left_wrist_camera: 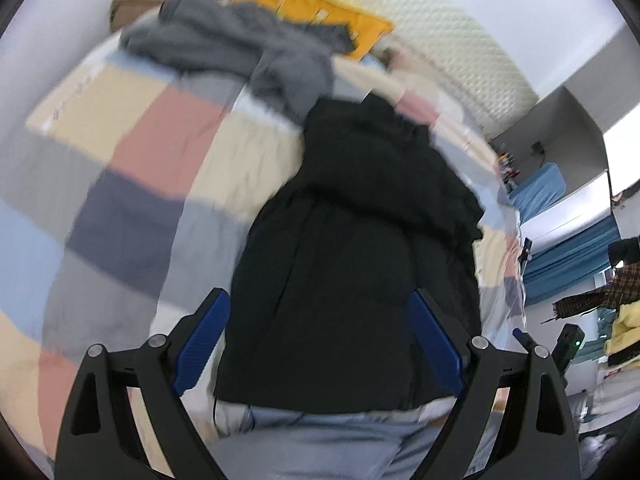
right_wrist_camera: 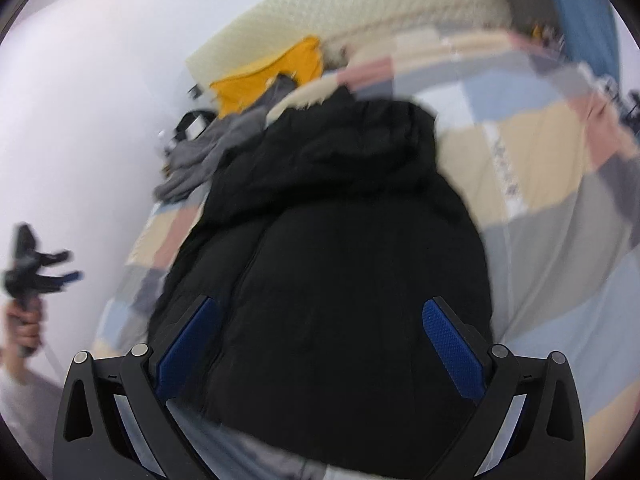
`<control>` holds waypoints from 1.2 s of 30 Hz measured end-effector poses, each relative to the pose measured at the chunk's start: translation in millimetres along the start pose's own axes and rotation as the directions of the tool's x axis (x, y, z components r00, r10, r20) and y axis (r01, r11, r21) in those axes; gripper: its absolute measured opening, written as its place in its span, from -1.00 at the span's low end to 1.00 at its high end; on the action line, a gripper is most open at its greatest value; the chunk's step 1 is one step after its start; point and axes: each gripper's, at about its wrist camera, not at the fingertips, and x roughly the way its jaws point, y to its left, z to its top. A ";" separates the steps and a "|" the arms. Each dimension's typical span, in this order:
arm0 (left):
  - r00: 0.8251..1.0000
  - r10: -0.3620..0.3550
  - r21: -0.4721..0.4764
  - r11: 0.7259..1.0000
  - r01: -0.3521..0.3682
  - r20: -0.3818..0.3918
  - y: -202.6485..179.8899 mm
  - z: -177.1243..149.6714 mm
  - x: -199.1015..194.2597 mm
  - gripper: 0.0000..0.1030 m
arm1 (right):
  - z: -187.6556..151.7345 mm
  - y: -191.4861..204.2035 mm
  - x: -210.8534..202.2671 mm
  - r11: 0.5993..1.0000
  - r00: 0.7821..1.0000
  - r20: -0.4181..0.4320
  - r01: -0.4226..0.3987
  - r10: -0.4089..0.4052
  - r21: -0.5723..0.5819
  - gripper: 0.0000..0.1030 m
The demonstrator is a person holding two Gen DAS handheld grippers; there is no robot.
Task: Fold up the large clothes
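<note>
A black puffer jacket lies spread on a bed covered by a patchwork quilt of pastel squares, filling the centre of both wrist views. In the left view, the left claw hangs above the jacket's lower part with its blue pads spread wide, holding nothing. In the right view, the right claw is likewise spread wide over the jacket's hem, empty. At the upper left of the left view a crumpled grey garment sits on the quilt beyond the jacket, with a yellow cloth behind it against a cream textured headboard. Both views are motion-blurred.
</note>
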 end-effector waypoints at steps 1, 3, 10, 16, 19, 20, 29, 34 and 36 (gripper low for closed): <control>1.000 -0.001 -0.013 1.000 0.001 -0.026 7.6 -6.3 7.6 0.76 | -4.0 -5.3 1.1 1.000 0.999 -0.052 -0.007 0.006 -0.009 0.99; 0.998 -0.005 -0.029 1.000 0.003 -0.062 18.0 -15.0 18.6 0.76 | -13.8 -14.9 2.1 0.999 0.991 -0.134 -0.003 -0.002 -0.041 0.99; 0.986 -0.001 -0.028 1.000 -0.004 -0.170 42.8 -37.5 54.3 0.76 | -44.8 -64.9 2.9 0.999 0.955 -0.295 0.037 -0.038 -0.008 0.99; 0.970 -0.005 0.000 1.000 0.005 -0.245 54.1 -51.2 78.1 0.76 | -71.3 -110.0 13.1 0.989 0.927 -0.371 0.005 0.051 0.148 0.99; 0.965 -0.018 0.005 1.000 0.020 -0.261 61.2 -56.3 84.7 0.76 | -72.1 -113.7 20.2 0.995 0.916 -0.400 0.024 0.019 0.102 0.95; 0.963 -0.026 0.001 1.000 0.028 -0.267 64.0 -56.7 86.8 0.76 | -71.4 -112.9 19.3 0.997 0.917 -0.398 0.029 0.004 0.077 0.84; 0.968 -0.050 0.047 0.997 0.063 -0.244 89.2 -63.0 91.0 0.40 | -68.6 -97.5 42.2 0.994 0.903 -0.417 -0.100 0.105 0.034 0.47; 0.951 -0.150 0.020 0.987 0.161 -0.272 95.8 -66.2 102.4 0.36 | -71.7 -121.0 57.0 0.986 0.890 -0.428 -0.124 0.160 0.111 0.48; 0.930 -0.201 -0.002 0.978 0.211 -0.307 99.6 -68.0 111.6 0.38 | -69.8 -123.5 61.4 0.983 0.889 -0.422 -0.145 0.179 0.111 0.55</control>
